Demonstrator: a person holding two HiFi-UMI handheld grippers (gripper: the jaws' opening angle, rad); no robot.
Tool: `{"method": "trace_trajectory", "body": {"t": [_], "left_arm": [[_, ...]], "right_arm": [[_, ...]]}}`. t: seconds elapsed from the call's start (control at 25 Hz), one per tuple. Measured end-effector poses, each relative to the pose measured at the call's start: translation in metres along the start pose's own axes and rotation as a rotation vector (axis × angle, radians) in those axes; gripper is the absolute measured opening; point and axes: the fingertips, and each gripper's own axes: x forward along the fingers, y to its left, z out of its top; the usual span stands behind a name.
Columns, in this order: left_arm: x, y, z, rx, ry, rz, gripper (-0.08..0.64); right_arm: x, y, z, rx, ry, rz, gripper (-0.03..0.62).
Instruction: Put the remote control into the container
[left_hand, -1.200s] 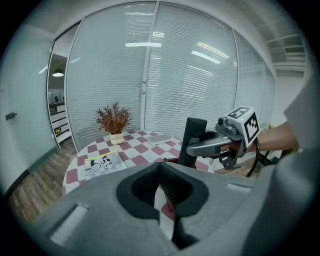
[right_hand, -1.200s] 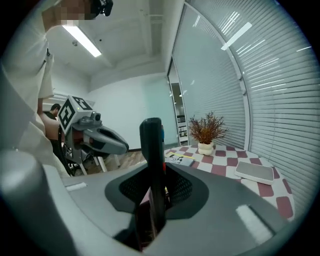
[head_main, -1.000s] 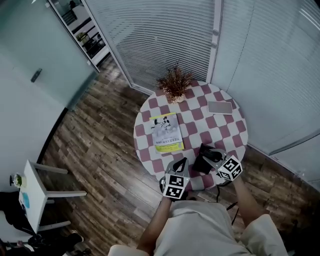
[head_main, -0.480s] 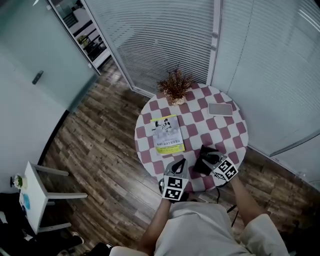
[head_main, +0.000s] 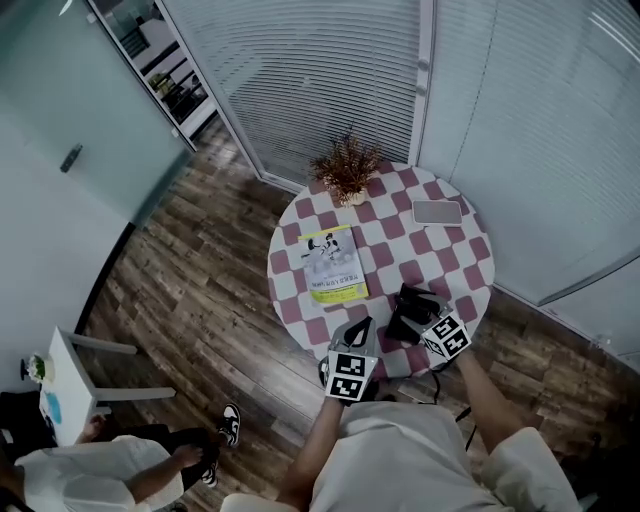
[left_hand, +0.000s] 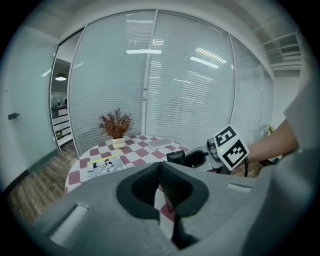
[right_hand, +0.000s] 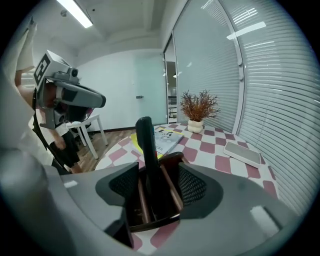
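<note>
The black remote control (right_hand: 144, 142) stands upright in a dark brown container (right_hand: 171, 196) with dividers, near the front edge of the table. My right gripper (right_hand: 157, 189) is over that container (head_main: 406, 322); its jaws have just been opening. They stand on either side of the remote, and the pads are clear of it. In the head view the right gripper (head_main: 419, 318) partly hides the container. My left gripper (head_main: 360, 327) hovers just left of it at the table edge. It is shut, with nothing held (left_hand: 161, 181).
On the round pink-and-white checkered table (head_main: 462, 262) lie a yellow-edged book (head_main: 332, 264) and a grey flat pad (head_main: 438, 212), with a potted dry plant (head_main: 347, 172) behind. A white stool (head_main: 68, 385) and a person (head_main: 95, 478) are on the wooden floor at lower left.
The right gripper has sunk a little onto the container. A person in white has come into view at the lower left. The left gripper has not moved.
</note>
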Motion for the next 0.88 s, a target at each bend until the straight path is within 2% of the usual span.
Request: {"method": "trace_trajectory", "body": {"t": [0.16,0.4,0.6,0.88], "left_arm": [[-0.002,-0.001,-0.004,-0.017,-0.002,-0.007,0.006],[-0.007,-0.006,-0.012,-0.107,-0.017,0.006,0.006],[-0.013,-0.027,-0.027,-0.095,0.002,-0.029,0.006],[-0.026,-0.048,-0.041,-0.072,0.014,-0.044,0.006]], "right_arm": [[-0.003,-0.001,-0.003,0.022,0.031,-0.059,0.244],[-0.029,-0.003,0.013,0.079,-0.064,-0.191,0.224],[-0.066,-0.002,0.019,0.152,-0.153,-0.332,0.224],[-0.099,0.020,-0.012,0.306,-0.157,-0.438,0.235]]}}
